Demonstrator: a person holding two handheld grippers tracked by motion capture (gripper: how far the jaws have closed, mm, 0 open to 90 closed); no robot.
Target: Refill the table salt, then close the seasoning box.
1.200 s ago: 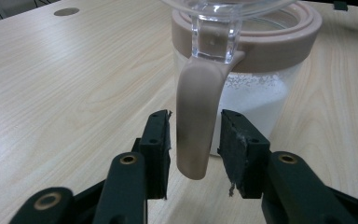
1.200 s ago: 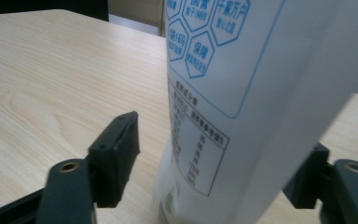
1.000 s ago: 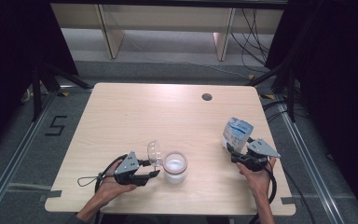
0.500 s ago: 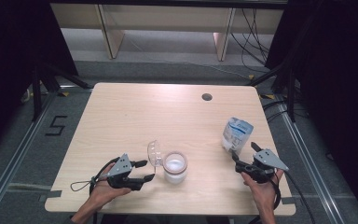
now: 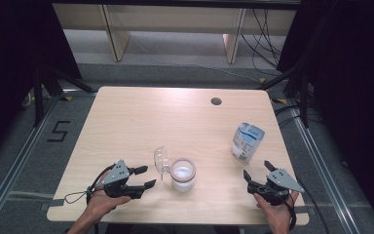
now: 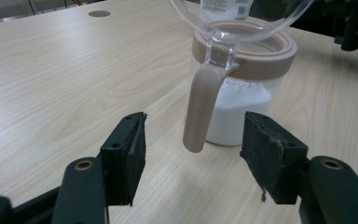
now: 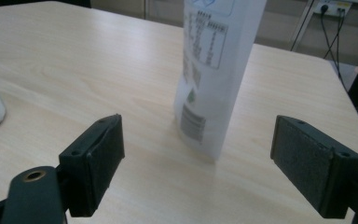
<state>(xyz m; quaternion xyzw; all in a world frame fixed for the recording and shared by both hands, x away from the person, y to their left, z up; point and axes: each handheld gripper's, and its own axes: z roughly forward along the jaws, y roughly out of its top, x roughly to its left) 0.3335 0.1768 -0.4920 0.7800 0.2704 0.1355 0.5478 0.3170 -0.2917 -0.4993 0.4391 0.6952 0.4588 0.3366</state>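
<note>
Even overhead light, dark surrounds.
Desk (image 5: 141, 122) evenly lit, soft short shadows; gripper views slightly soft, the background beyond the desk blurred.

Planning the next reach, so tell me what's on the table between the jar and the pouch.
Nothing: in the high view, bare tabletop runs from the jar to the standing pouch.

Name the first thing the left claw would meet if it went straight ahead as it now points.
Probably the brown latch tab hanging from the clear lidded jar of white powder; it sits ahead between the open left claw, though depth is uncertain.
</note>
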